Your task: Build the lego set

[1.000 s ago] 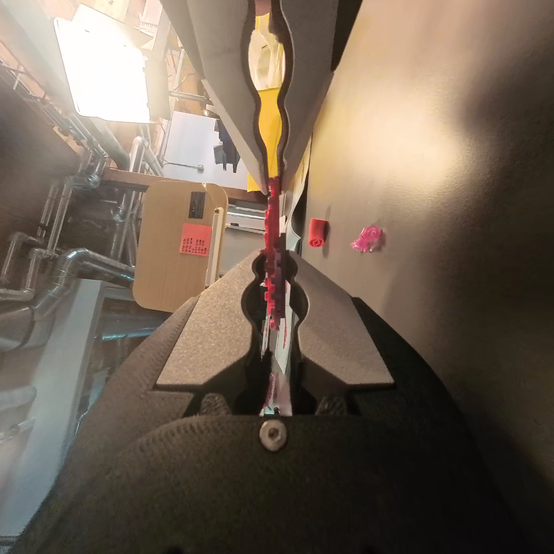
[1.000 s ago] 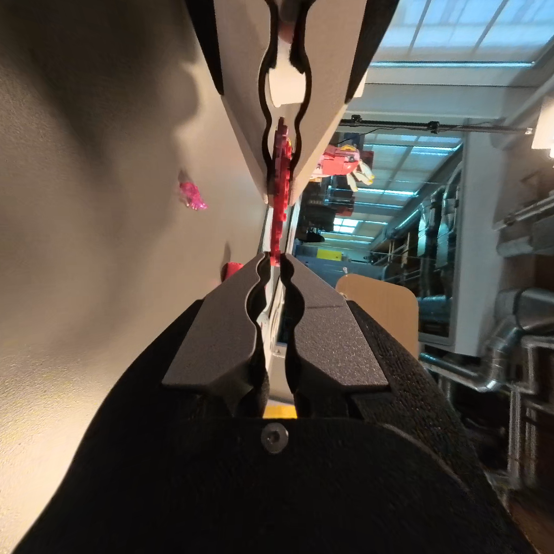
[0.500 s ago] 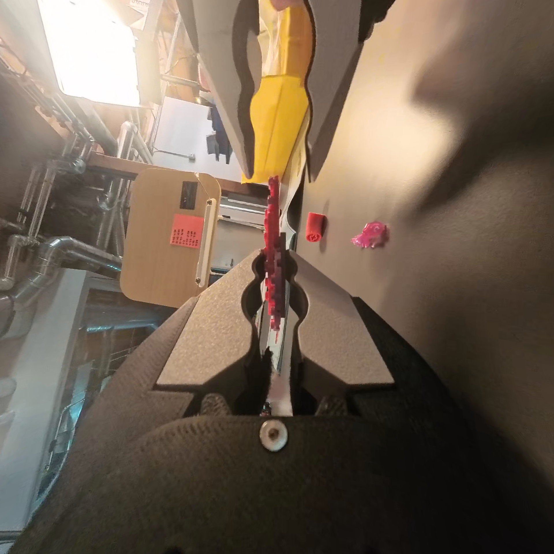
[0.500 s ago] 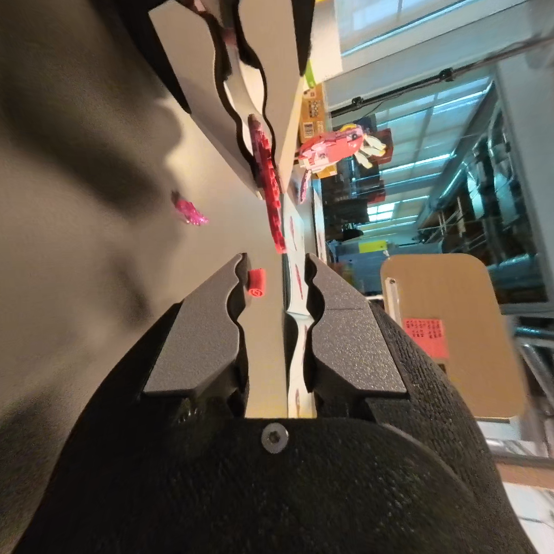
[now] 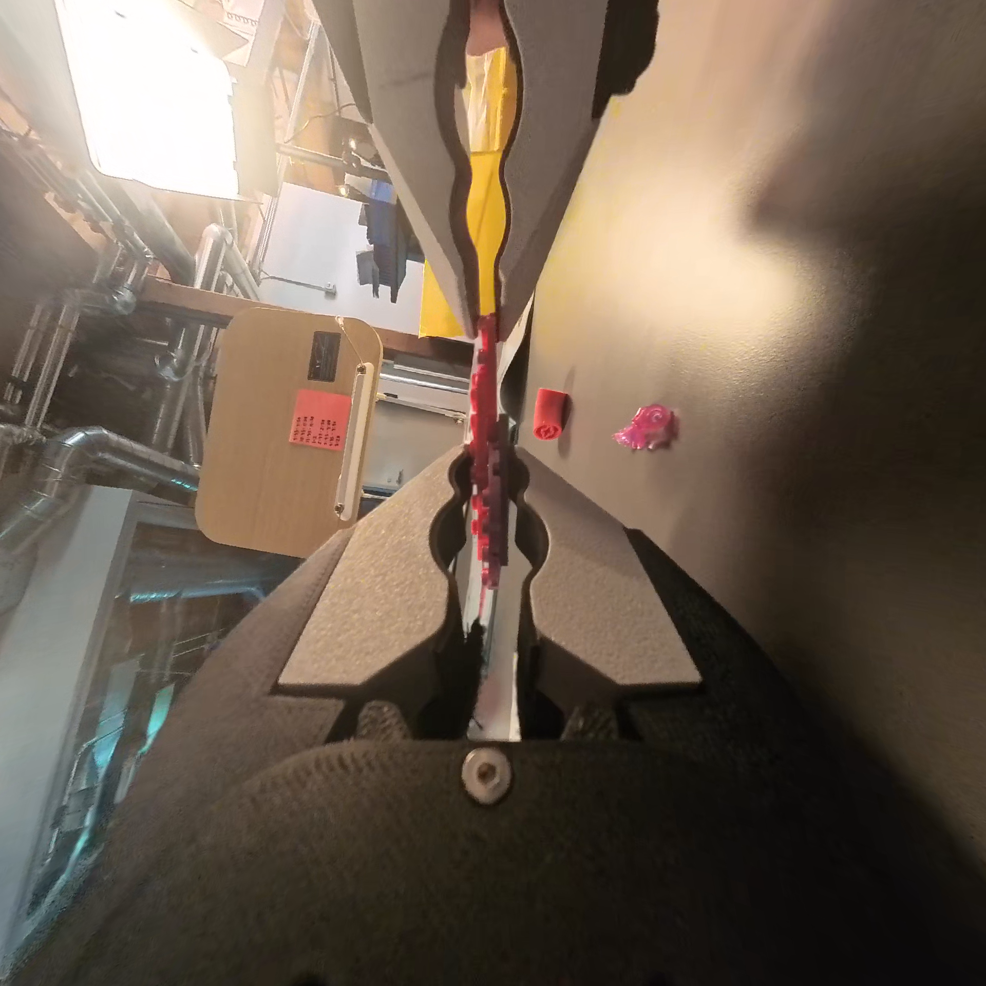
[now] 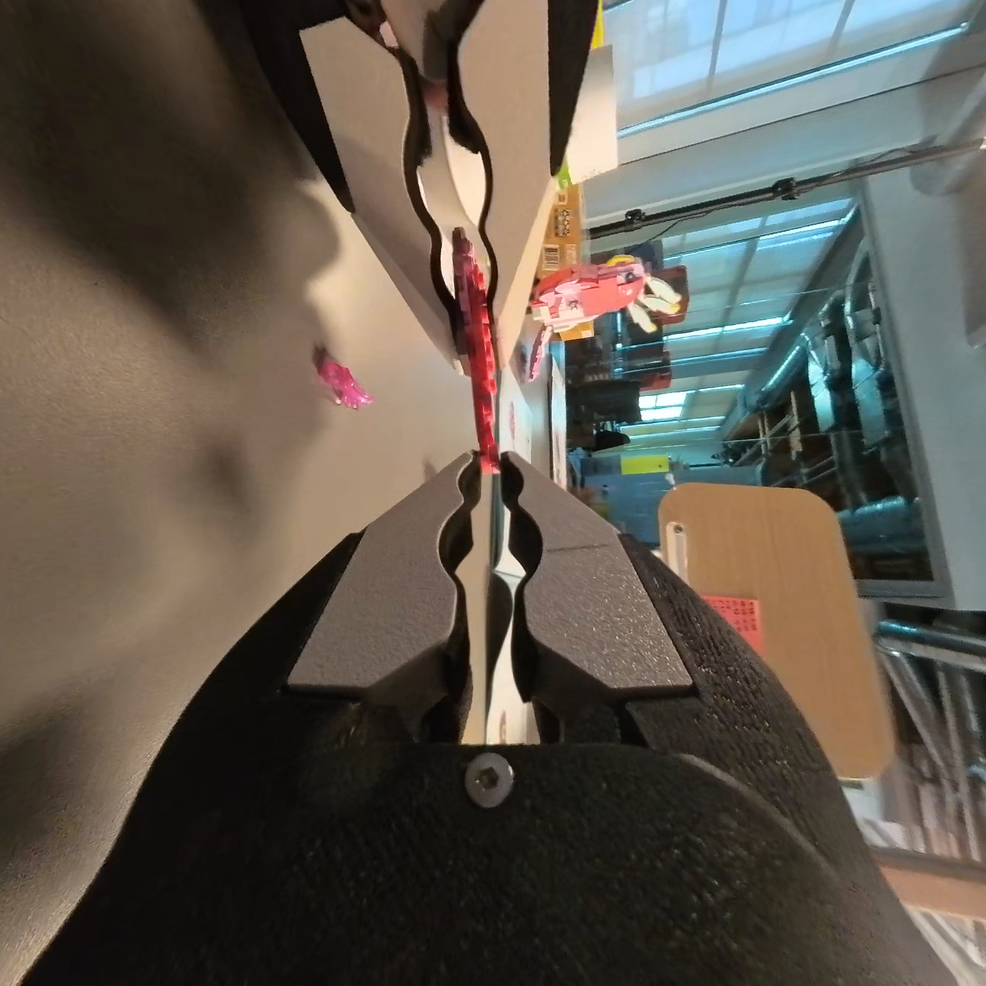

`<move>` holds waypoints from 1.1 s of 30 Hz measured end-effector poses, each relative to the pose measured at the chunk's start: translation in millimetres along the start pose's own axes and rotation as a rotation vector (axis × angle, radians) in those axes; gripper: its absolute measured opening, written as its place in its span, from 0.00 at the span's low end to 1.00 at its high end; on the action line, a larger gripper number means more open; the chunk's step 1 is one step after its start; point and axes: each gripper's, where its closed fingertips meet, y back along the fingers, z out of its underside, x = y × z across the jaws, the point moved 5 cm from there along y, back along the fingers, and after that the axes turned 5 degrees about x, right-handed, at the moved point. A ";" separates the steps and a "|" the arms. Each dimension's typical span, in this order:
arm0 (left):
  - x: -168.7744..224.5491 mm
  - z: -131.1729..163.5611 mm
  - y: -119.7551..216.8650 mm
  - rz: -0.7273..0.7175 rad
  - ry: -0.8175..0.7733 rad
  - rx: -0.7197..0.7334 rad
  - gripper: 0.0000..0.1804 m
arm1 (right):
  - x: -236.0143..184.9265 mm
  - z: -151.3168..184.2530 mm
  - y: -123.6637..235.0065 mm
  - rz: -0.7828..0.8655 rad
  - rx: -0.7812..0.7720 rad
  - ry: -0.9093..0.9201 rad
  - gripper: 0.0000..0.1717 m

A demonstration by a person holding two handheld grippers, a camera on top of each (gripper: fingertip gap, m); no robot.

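My left gripper [image 5: 490, 464] is shut on a flat red and purple brick piece [image 5: 483, 405], held on edge beside the grey table [image 5: 747, 277]. My right gripper [image 6: 488, 461] is shut on the far end of the same red brick piece [image 6: 483, 405]. In the left wrist view the right gripper [image 5: 486, 325] comes in from the top and pinches the piece's tip. In the right wrist view the left gripper [image 6: 477, 357] reaches in from the top. A small red cylinder [image 5: 549, 421] and a clear pink piece [image 5: 645, 427] lie on the table close by.
The clear pink piece also shows in the right wrist view [image 6: 341, 384]. A pink brick animal model [image 6: 597, 293] stands past the grippers. A yellow box [image 5: 485, 213] lies behind them. A wooden chair back [image 5: 288, 427] stands off the table's edge. The left gripper's tips are roughly 4 cm from the right gripper's.
Half a second ago the right gripper opened and let go of the red piece. Its pads have since come together on the piece's end again. The left gripper has kept its hold.
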 end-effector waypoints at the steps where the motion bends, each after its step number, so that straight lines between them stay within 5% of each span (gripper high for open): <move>1: -0.1 0.0 0.2 0.003 0.007 0.003 0.06 | 0.4 -0.1 0.2 -0.009 0.002 -0.009 0.02; 9: -2.5 0.4 1.2 0.008 0.055 0.015 0.06 | 5.5 -0.9 -0.1 -0.059 -0.016 -0.081 0.02; 15: 1.0 1.1 1.0 0.025 0.028 0.004 0.06 | 0.7 -2.3 -2.3 -0.080 -0.075 0.145 0.02; 19: -6.1 -0.9 2.8 0.003 0.106 0.041 0.06 | 11.3 -3.8 1.7 -0.081 0.027 -0.220 0.03; 22: -13.6 -2.3 8.1 0.028 0.286 0.127 0.06 | 25.2 -6.8 8.7 -0.113 0.133 -0.479 0.18; 24: -18.3 -2.9 12.1 0.063 0.422 0.191 0.06 | 30.9 -11.7 14.0 -0.157 0.211 -0.585 0.18; 33: -22.8 -6.7 18.6 0.145 0.598 0.288 0.06 | 38.0 -20.7 16.1 -0.269 0.324 -0.709 0.12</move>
